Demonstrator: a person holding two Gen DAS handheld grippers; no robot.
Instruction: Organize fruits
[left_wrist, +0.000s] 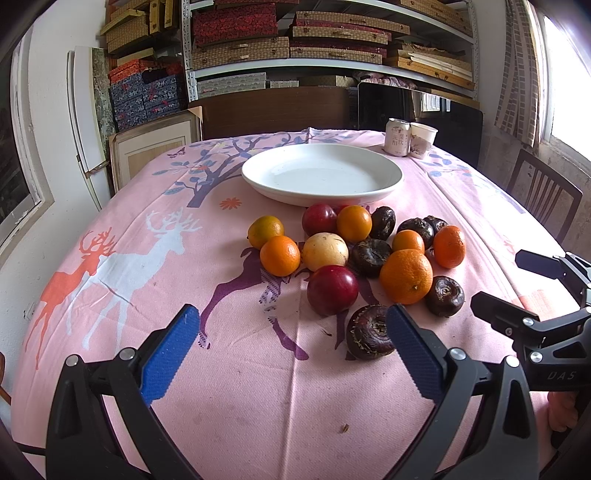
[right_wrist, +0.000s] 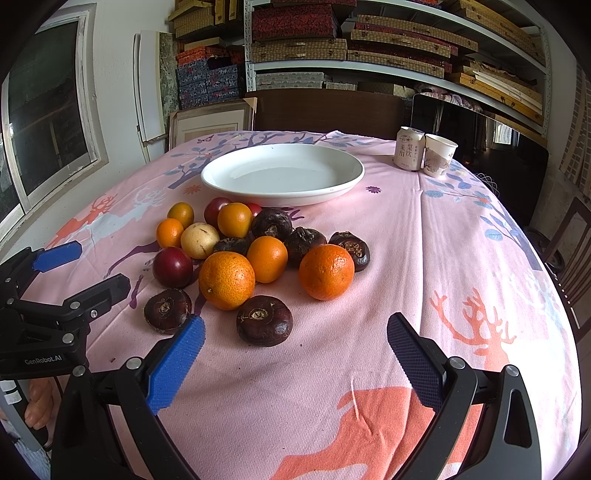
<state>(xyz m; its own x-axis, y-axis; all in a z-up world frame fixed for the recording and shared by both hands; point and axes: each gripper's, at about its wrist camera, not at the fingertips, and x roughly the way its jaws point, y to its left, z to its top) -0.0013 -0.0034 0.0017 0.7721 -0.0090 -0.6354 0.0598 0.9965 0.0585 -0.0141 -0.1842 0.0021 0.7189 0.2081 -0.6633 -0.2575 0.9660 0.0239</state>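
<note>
A surface covered by a pink cloth (left_wrist: 229, 387) printed with deer and trees holds a loose cluster of fruit near its middle. The cluster includes bright oranges, the largest (left_wrist: 405, 276) toward the near right, two dark red plums (left_wrist: 332, 289), one pale yellow round fruit (left_wrist: 325, 252), and several dark brown, ridged bulbs that may be water chestnuts (left_wrist: 370, 332), though the lens distortion makes that uncertain. Just behind the fruit sits a wide, shallow white plate (left_wrist: 321, 173) with nothing on it. Farther back on the right, a small drink can (right_wrist: 409, 148) and a paper cup (right_wrist: 439, 154) stand touching each other. The left tongs (left_wrist: 291, 334) hover low over the cloth with their blue pads spread wide, gripping nothing; the nearest brown bulb lies just beside the right-hand pad. The right tongs (right_wrist: 295, 339) are likewise spread wide and hold nothing, with another brown bulb (right_wrist: 264, 319) lying between and just ahead of the pads. Shelves stacked with patterned boxes (left_wrist: 240, 26) fill the wall behind.
</note>
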